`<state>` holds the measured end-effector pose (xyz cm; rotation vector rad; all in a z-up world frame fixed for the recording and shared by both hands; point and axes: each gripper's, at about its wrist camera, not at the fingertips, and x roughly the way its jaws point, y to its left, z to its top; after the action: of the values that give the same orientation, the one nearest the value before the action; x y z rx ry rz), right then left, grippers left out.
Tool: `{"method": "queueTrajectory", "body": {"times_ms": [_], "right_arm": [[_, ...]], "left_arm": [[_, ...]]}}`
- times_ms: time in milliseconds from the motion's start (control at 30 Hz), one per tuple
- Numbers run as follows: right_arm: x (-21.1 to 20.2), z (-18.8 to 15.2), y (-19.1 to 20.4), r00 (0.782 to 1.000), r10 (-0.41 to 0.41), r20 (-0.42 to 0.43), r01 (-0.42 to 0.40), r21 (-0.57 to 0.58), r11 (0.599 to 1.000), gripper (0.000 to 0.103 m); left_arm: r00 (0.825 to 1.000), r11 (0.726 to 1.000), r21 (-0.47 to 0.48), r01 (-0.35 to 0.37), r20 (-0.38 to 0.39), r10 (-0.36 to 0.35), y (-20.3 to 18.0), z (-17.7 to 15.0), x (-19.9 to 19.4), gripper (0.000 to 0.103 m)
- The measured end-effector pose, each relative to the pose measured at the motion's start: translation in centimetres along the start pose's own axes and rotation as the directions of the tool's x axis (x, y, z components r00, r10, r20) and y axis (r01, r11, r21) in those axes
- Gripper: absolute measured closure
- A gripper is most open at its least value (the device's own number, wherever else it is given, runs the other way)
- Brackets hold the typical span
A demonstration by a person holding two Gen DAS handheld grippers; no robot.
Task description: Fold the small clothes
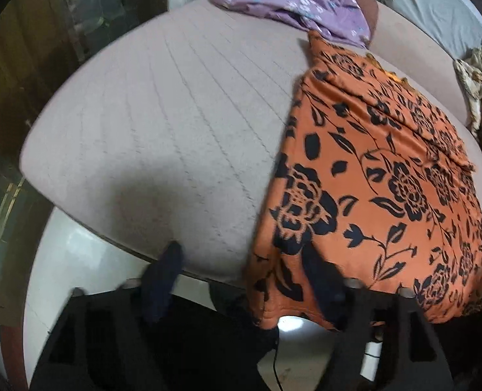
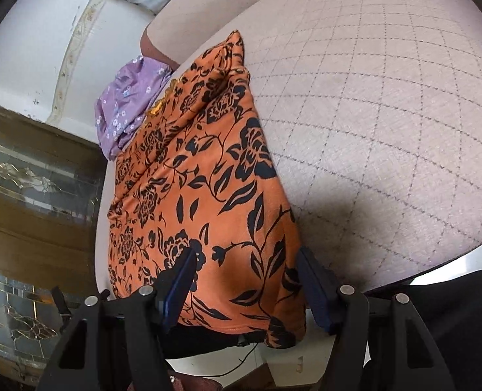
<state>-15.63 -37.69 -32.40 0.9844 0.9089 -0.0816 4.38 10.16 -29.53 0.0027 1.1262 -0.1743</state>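
An orange garment with black flowers (image 1: 387,179) (image 2: 201,179) lies flat on the pink quilted mattress (image 1: 159,114) (image 2: 387,114), its near hem hanging over the front edge. My left gripper (image 1: 245,265) is open at the garment's near left corner: its right finger lies over the cloth, its left finger over bare mattress. My right gripper (image 2: 247,268) is open at the near right part of the hem, with the cloth's right edge lying flat between its fingers. Neither pair of pads presses on the cloth.
A crumpled purple flowered garment (image 1: 289,0) (image 2: 126,107) lies at the far end of the mattress. A grey pillow (image 1: 436,9) and a beige patterned cloth (image 1: 475,81) sit behind. A wooden cabinet with glass panels (image 2: 29,179) stands beside the bed.
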Motion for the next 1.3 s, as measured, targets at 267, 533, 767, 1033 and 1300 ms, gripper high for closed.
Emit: {"method": "queueTrajectory", "body": {"times_ms": [267,533,767,1033,1300], "right_arm": [[1.0,-0.5,0.2,0.996,-0.069,-0.049,0.068,-0.015,0.998,0.036],[2.6,-1.5,0.9,0.985,-0.148,-0.093,0.144,-0.05,0.988,0.037],[2.0,-1.8,1.6,0.97,-0.231,-0.069,0.223,-0.114,0.968,0.094],[-2.0,-0.5,4.3,0.999,-0.005,-0.042,0.0,-0.117,0.993,0.096],[-1.5,1.0,5.3,0.999,0.007,-0.043,-0.012,-0.102,0.995,0.096]], "left_arm": [[0.984,0.996,0.013,0.087,-0.155,-0.084,-0.7,-1.2,3.3,0.023],[0.973,0.985,-0.007,0.171,-0.155,-0.17,-0.3,-1.4,2.5,0.076],[0.971,0.98,0.026,0.2,-0.142,-0.194,-1.2,-1.2,0.5,0.094],[0.947,0.946,0.072,0.315,-0.08,-0.31,-2.0,1.0,-4.1,0.095],[0.958,0.953,0.104,0.286,-0.061,-0.281,-2.6,2.6,-3.8,0.094]]}}
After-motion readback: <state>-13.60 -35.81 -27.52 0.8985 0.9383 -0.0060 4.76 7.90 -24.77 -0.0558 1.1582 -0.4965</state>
